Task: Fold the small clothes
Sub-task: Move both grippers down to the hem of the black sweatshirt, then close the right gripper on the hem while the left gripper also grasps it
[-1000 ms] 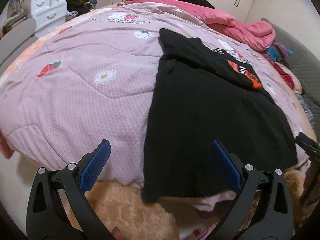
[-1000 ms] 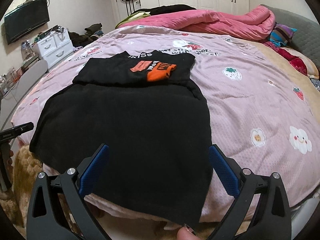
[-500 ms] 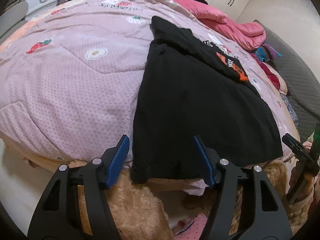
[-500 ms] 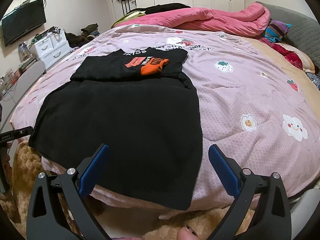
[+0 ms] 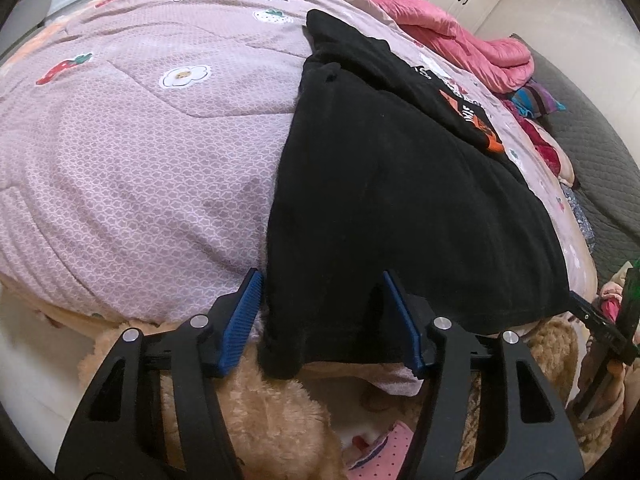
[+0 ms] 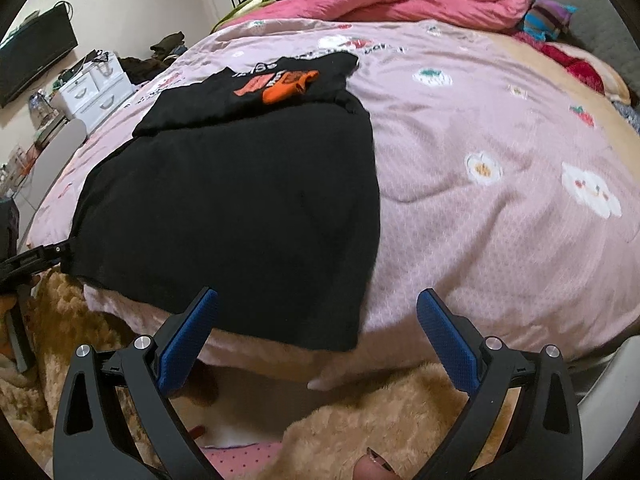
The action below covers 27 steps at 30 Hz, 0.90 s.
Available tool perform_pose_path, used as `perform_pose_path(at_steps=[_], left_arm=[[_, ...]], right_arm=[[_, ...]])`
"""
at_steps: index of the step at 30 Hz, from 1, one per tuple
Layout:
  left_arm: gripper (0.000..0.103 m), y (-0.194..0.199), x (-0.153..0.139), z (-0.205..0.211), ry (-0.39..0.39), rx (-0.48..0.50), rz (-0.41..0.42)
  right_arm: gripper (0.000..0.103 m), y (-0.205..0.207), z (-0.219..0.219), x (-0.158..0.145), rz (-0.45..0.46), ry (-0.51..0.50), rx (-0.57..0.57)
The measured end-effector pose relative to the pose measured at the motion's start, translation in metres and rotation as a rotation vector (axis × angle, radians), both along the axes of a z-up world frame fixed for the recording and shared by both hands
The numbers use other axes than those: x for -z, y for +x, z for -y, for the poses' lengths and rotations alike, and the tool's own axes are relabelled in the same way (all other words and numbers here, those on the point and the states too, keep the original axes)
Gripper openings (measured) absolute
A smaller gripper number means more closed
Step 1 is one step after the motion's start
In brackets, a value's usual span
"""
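Black garment (image 5: 400,200) lies spread on the pink quilt (image 5: 140,160), its near hem drooping over the bed's near edge. The left gripper (image 5: 320,312) has just been closing around the near left corner, though its fingers (image 5: 240,320) look not yet pressed on the cloth. The right gripper (image 6: 316,332), fingers spread wide, brackets the near right corner. Best to pinch both corners fully before lifting, evenly. A folded black piece with an orange print (image 6: 288,80) rests at the far end.
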State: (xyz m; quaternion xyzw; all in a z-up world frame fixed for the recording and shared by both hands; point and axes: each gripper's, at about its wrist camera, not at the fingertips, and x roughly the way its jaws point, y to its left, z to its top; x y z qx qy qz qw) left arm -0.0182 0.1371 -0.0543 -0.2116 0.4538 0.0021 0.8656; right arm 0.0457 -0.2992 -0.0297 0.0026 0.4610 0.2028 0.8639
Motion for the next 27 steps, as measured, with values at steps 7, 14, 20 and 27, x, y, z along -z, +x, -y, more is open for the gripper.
perform_pose_path(at_steps=[7,14,20,27], left_arm=[[0.052,-0.003,-0.002,0.003,0.025,0.008,-0.004],[0.052,-0.006,0.0,0.002,0.021,0.003,-0.006],[0.052,-0.006,0.001,-0.001,0.016,0.0,-0.008],[0.016,-0.003,0.0,-0.001,0.053,-0.004,-0.018]], right_arm=[[0.068,0.0,0.0,0.0,-0.019,0.029,-0.009],[0.017,0.007,-0.004,0.014,-0.033,-0.035,-0.005],[0.009,0.001,0.011,-0.01,0.026,0.115,-0.012],[0.009,0.009,0.025,-0.052,0.13,0.255,-0.014]])
